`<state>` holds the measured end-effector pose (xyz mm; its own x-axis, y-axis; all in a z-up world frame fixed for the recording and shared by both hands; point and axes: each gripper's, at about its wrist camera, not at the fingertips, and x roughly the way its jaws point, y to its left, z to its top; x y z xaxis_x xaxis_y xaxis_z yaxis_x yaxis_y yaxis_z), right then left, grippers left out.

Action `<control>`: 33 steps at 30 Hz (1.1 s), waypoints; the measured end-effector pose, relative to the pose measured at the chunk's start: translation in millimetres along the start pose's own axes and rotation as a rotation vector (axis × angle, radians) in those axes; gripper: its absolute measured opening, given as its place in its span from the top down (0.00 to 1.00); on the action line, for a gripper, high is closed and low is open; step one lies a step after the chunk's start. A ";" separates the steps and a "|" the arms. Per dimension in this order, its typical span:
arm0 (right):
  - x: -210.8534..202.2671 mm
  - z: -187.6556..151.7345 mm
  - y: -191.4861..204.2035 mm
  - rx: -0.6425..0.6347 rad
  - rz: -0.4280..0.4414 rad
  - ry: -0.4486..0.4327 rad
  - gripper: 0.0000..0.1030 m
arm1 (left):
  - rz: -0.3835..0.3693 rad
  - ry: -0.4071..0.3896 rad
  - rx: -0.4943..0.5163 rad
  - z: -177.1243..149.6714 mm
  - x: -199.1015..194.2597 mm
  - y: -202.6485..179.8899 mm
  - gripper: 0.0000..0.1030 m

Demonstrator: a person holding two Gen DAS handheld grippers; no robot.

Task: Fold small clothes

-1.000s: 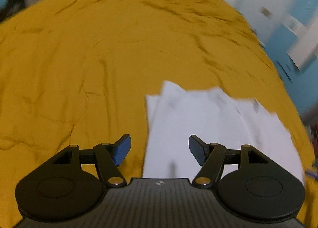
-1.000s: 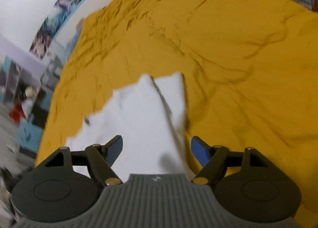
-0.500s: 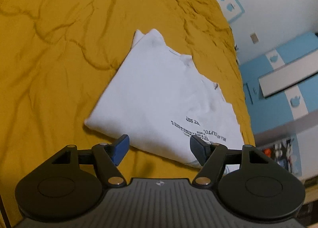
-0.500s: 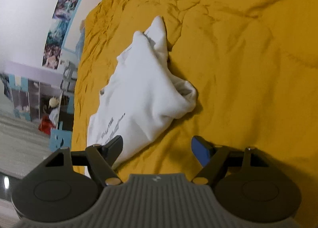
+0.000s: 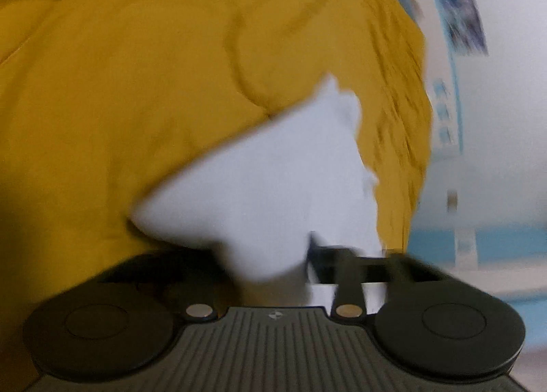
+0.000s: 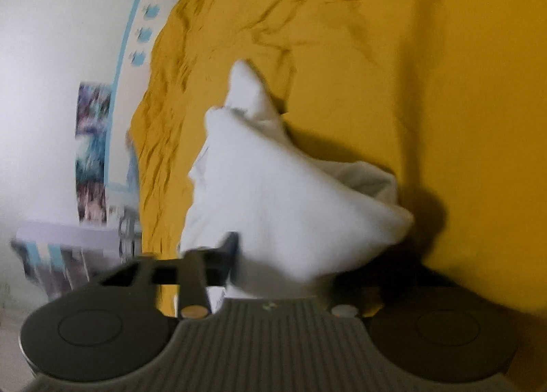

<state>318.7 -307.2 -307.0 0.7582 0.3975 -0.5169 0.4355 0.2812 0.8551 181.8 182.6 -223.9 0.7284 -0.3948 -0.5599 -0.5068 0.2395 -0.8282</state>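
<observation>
A white folded garment lies on the yellow bedspread, its near edge bunched up into my left gripper. The jaws are closing with the cloth between them; the right finger shows, the left one is hidden behind cloth. In the right wrist view the same garment is rumpled, with a fold sticking out to the right. Its near edge sits in my right gripper, whose jaws are closing on it too. There only the left finger shows. Both views are blurred.
The yellow bedspread is creased and fills most of both views. Past the bed's edge stands a white wall with a poster and blue trim. Blurred furniture stands low beside the bed.
Both grippers have dropped to the garment's near edge and rolled. Their jaws, wide apart before, have drawn in around the cloth, which now bunches between them.
</observation>
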 end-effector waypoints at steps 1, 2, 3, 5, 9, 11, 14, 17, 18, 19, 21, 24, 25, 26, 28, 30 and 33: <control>1.4 -3.3 -4.6 0.038 0.015 -0.015 0.86 | -0.012 0.010 -0.023 1.4 5.3 1.9 0.81; 1.6 -6.9 -9.5 0.077 0.035 -0.026 0.89 | -0.017 0.013 -0.029 2.1 4.7 2.1 0.82; 0.7 -9.3 -11.2 0.089 0.052 -0.032 0.91 | -0.021 0.022 -0.036 3.0 2.0 2.2 0.83; -6.0 -11.5 -9.1 0.079 0.065 -0.035 0.92 | -0.021 0.012 -0.064 3.1 -3.7 2.8 0.83; -18.2 -5.6 0.6 0.148 0.133 -0.034 0.92 | 0.001 -0.006 -0.111 -0.4 -5.5 -5.8 0.84; -27.0 -5.8 3.2 0.180 0.134 -0.018 0.92 | 0.036 0.002 -0.071 -2.9 -13.4 -15.4 0.84; -47.2 -1.8 8.8 0.181 0.109 0.026 0.92 | 0.036 0.047 -0.053 -0.7 -29.0 -19.3 0.84; -74.7 -0.2 13.5 0.177 0.112 0.065 0.93 | 0.014 0.093 -0.077 -2.8 -50.5 -15.6 0.84; -84.9 -2.1 14.5 0.168 0.108 0.075 0.93 | 0.010 0.106 -0.084 -4.8 -57.5 -13.5 0.84; -94.5 -4.5 16.8 0.153 0.101 0.085 0.93 | 0.006 0.129 -0.113 -8.6 -66.0 -8.6 0.84; -118.1 -9.4 18.4 0.120 0.073 0.106 0.93 | -0.002 0.174 -0.149 -14.5 -80.4 2.5 0.84; -155.3 -21.6 11.6 0.078 0.021 0.150 0.93 | 0.020 0.191 -0.113 -26.9 -100.9 13.9 0.84; -166.7 -26.4 6.5 0.082 0.013 0.167 0.93 | 0.027 0.199 -0.104 -32.2 -108.6 20.7 0.84; -179.1 -31.9 0.1 0.088 0.008 0.184 0.93 | 0.031 0.206 -0.100 -36.8 -115.2 27.5 0.84; -199.9 -41.4 -10.3 0.083 0.001 0.205 0.93 | 0.023 0.220 -0.087 -43.9 -126.4 40.0 0.84; -220.0 -50.4 -17.9 0.055 0.004 0.219 0.93 | 0.024 0.230 -0.079 -49.0 -134.3 51.6 0.84; -244.1 -65.4 -33.1 0.018 0.005 0.224 0.93 | 0.021 0.223 -0.040 -53.3 -138.3 60.5 0.83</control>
<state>87.4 -356.4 -211.8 0.6343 0.5835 -0.5072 0.4425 0.2640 0.8571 25.9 204.4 -195.1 0.5997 -0.5772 -0.5542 -0.5419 0.2166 -0.8120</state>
